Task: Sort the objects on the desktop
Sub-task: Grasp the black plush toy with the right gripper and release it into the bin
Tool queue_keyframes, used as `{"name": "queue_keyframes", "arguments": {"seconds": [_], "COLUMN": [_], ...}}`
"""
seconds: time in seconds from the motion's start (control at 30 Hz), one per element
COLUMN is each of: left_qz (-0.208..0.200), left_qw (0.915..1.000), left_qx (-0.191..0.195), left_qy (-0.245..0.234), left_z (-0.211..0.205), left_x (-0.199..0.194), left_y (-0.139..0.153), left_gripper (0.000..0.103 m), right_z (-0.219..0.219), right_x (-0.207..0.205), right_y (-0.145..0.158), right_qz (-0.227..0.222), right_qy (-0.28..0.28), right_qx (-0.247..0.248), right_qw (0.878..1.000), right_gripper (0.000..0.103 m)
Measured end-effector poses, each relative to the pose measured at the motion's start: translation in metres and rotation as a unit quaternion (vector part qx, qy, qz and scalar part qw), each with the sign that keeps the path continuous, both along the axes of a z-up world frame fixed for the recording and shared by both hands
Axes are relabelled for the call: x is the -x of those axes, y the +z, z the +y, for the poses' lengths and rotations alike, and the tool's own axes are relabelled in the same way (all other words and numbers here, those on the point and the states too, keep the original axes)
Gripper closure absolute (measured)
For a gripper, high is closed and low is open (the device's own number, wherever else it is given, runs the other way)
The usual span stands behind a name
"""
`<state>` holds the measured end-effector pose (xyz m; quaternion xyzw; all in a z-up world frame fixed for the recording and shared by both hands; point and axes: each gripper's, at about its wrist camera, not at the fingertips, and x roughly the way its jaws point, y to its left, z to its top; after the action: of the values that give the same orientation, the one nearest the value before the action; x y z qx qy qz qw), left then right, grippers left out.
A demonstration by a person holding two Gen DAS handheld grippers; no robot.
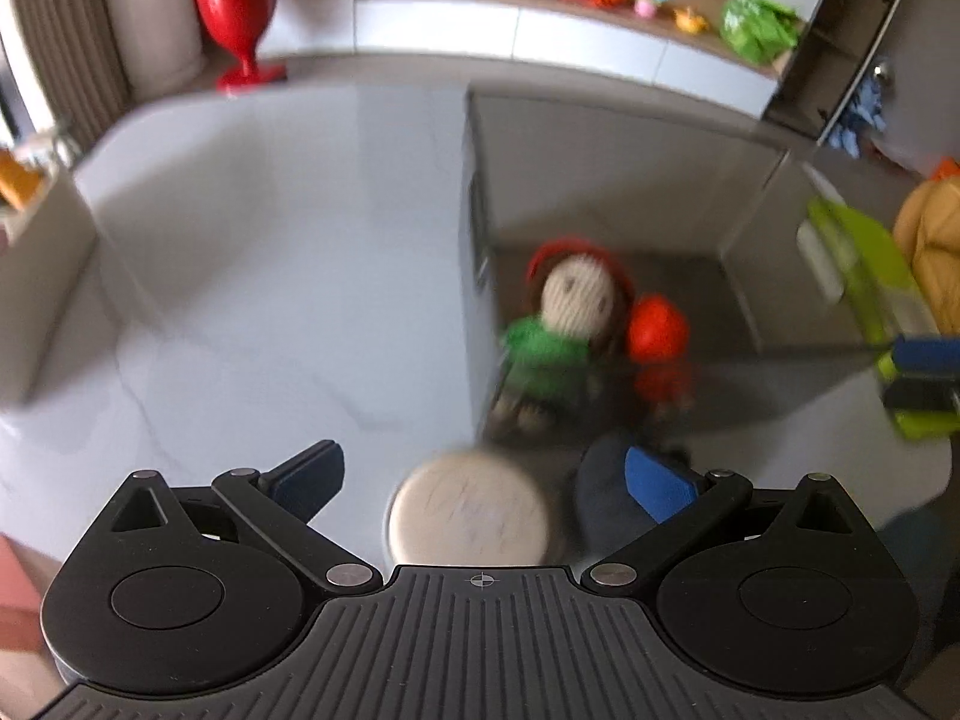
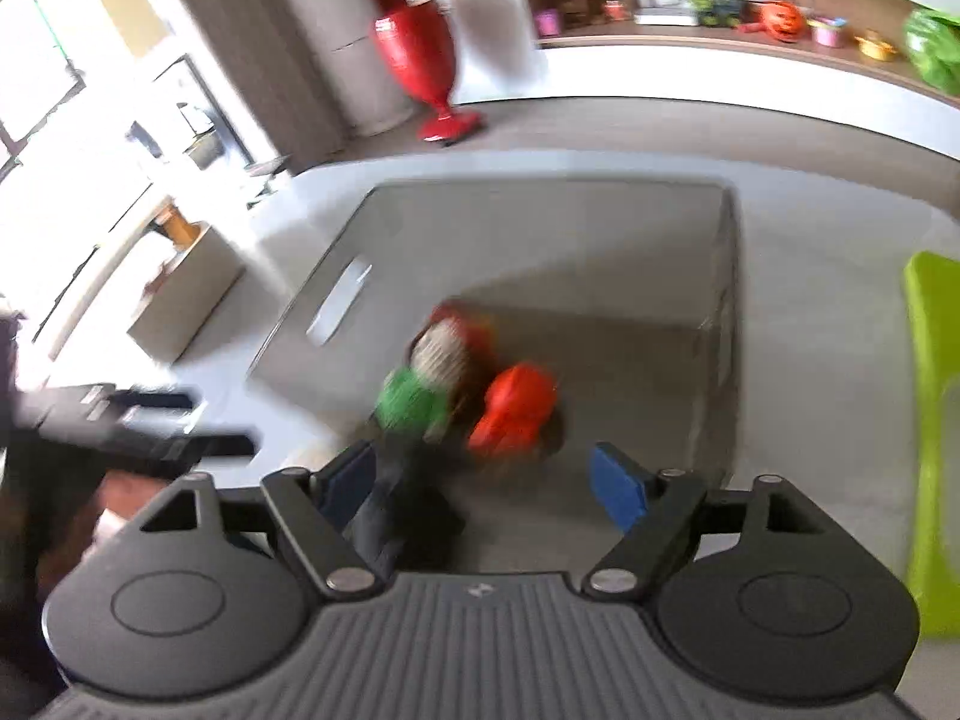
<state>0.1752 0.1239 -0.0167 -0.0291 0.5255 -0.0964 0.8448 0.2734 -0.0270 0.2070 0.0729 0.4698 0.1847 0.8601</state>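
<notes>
Left wrist view shows the left gripper (image 1: 480, 474) with its jaws spread wide above a round pale disc (image 1: 469, 510) on the white tabletop (image 1: 240, 300); nothing is pinched yet, and the disc sits low in the frame between the two blue pads. Just above it in the picture stands the clear bin (image 1: 600, 180), already holding a knitted doll (image 1: 564, 324) and an orange ball (image 1: 657, 327) at its near left corner. Right wrist view looks down into the same bin from the right gripper (image 2: 486, 480), whose jaws are released and hold nothing; a dark object (image 2: 402, 516) lies low between them, too blurred to name. A green tray (image 2: 933, 420) sits at the right edge. To do this step well, I would lower the left jaws squarely astride the disc, close on its rim, then lift clear of the bin wall before moving over. A flat, smooth disc may slip, so grip it across the middle.
</notes>
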Motion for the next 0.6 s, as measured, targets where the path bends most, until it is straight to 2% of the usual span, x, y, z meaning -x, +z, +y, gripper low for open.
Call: {"name": "queue_keyframes", "arguments": {"seconds": [0.03,0.17,0.23,0.3,0.4,0.43,0.47,0.5,0.53,0.6], "left_qz": [0.018,0.082,0.094,0.091,0.072,0.066,0.059,0.053,0.041,0.013], "left_qw": [0.9997,0.9942,0.9938,0.995,0.9967,0.9972,0.9975,0.9978,0.9982,0.9988], "left_qx": [0.014,0.065,0.054,0.031,0.015,0.02,0.027,0.034,0.041,0.045], "left_qy": [0.009,0.026,0.025,0.028,0.033,0.031,0.027,0.023,0.013,-0.015], "left_z": [0.009,0.032,0.035,0.035,0.031,0.026,0.022,0.017,0.007,-0.017], "left_x": [0.0,0.001,0.004,0.006,0.01,0.009,0.008,0.008,0.007,0.007], "left_y": [-0.01,-0.04,-0.045,-0.044,-0.029,-0.02,-0.011,-0.002,0.008,0.03], "left_gripper": [0.0,0.0,0.0,0.0,0.0,0.0,0.0,0.0,0.0,0.0], "right_z": [-0.007,0.035,0.067,0.096,0.119,0.121,0.122,0.128,0.123,0.11], "right_x": [0.023,0.034,0.03,0.025,0.012,0.009,0.007,-0.004,-0.004,-0.001], "right_y": [0.002,-0.04,-0.074,-0.105,-0.129,-0.135,-0.141,-0.155,-0.151,-0.147], "right_qz": [-0.001,-0.011,-0.026,-0.035,-0.033,-0.027,-0.022,-0.005,0.007,0.016], "right_qy": [0.004,0.023,0.037,0.054,0.064,0.064,0.064,0.065,0.065,0.063], "right_qx": [-0.001,0.026,0.061,0.102,0.149,0.133,0.117,0.088,0.073,0.074], "right_qw": [1.0,0.999,0.997,0.993,0.986,0.989,0.991,0.994,0.995,0.995], "right_gripper": [0.02,0.021,0.021,0.021,0.02,0.021,0.029,0.044,0.044,0.051]}}
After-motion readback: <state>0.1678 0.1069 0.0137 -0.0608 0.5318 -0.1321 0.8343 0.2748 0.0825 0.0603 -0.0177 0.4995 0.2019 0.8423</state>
